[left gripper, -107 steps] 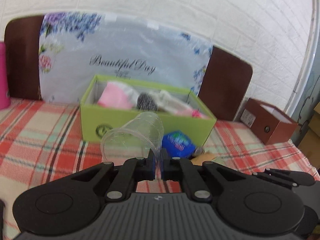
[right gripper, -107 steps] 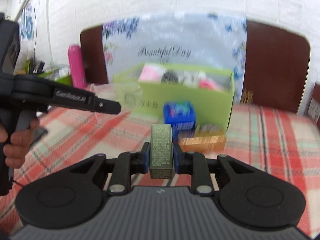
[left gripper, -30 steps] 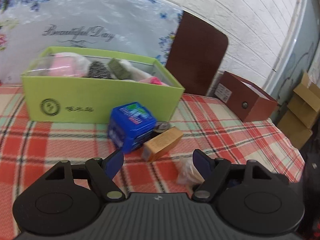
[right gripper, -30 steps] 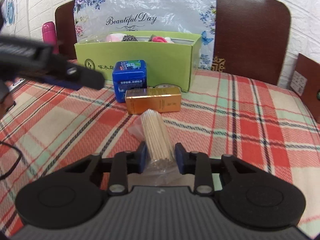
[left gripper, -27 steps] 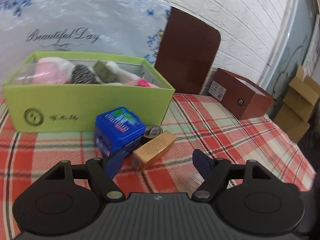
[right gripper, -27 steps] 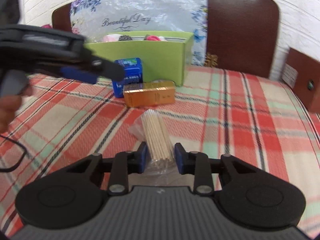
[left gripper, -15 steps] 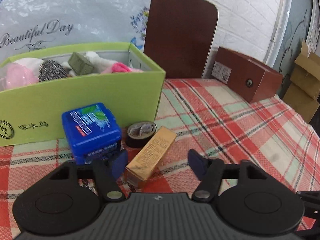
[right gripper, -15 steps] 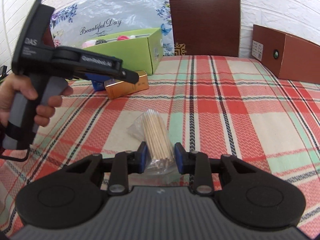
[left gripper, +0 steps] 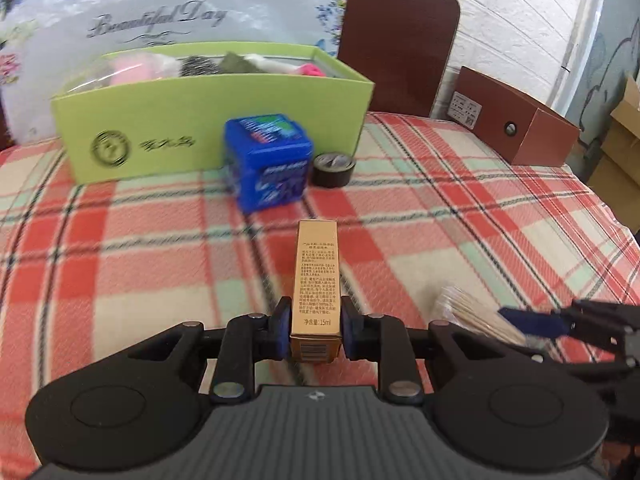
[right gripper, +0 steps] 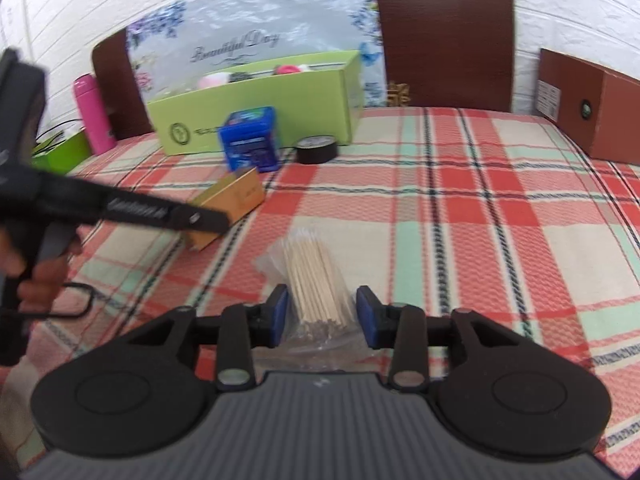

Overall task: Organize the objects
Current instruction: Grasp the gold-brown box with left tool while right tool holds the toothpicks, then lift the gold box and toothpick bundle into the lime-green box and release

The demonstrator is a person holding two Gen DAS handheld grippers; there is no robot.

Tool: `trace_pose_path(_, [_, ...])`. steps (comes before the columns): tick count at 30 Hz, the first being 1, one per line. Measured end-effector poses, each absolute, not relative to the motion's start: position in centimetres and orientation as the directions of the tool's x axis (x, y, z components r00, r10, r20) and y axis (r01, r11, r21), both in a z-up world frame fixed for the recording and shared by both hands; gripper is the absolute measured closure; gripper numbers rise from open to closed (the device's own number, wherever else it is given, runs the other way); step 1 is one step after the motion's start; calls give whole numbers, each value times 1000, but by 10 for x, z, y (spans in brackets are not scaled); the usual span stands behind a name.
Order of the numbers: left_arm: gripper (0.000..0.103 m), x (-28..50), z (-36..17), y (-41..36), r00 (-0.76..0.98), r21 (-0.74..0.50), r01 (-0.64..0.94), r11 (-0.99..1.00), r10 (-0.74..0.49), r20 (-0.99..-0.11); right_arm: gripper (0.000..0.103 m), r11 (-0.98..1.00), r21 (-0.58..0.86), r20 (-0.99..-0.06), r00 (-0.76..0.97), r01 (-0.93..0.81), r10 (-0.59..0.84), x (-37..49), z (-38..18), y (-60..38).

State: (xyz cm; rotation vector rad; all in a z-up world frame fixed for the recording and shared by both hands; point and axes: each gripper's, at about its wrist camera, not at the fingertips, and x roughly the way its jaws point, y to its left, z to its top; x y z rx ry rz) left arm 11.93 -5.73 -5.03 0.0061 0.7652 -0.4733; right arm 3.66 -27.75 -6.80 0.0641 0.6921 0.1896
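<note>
Left gripper: our left gripper (left gripper: 315,332) has its jaws closing on the near end of a slim gold box (left gripper: 317,280); both blue pads sit against the box's sides, so it is grasping the box.
Gold box: it points away from us along the cloth, printed side up; in the right wrist view it (right gripper: 236,196) lies partly behind the left tool's black finger.
Right gripper: our right gripper (right gripper: 322,312) has its jaws opening, both pads standing clear of a bag of wooden sticks (right gripper: 316,280) that lies between them, so the bag is released.
Bag of wooden sticks: a clear bag lying flat on the checked tablecloth (right gripper: 480,240), just beside the gold box; in the left wrist view it (left gripper: 468,312) shows to the right, by the right tool's blue tip.
Hand: a person's hand (right gripper: 36,272) grips the left tool's handle at the left edge.
Green box: an open green box (left gripper: 216,120) stands at the far side of the cloth with soft pink and grey things inside; blur hides what they are.
In front of the green box: a blue tub (left gripper: 268,160) and, just beside it on the right, a roll of black tape (left gripper: 333,168).
Further off: a brown box (left gripper: 516,128) at the right, a pink bottle (right gripper: 93,116) at the left.
</note>
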Motion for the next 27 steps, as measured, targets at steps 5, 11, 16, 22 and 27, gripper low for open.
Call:
trace_pose_path(5, [50,119,-52,-55,657,-171,359,918,-378,-652,59,981,92,-621,760,-170,190,36,-65,-272])
trace_pose_path(11, [53,126,-52,-65,651,-160,388,908,-393,-650,59,981,60,-618,764,-186,183,31,-65,-272])
trace_pose_path(16, [55,126,-54,-66,658,-160,379,912,-387,-646,58,978,57,-629,754,-200,191,37,-70,-268])
trace_pose_path(22, [78,127,-56,-66,658,-137,395,909,-384,-648,76,974,65,-633,746,-216,208,39,-72,-258])
trace_pose_path(27, [79,118,-44,-56,658,-169,393,904,-405,-635,79,969,120,-604,758,-217,245,41,-60,-257])
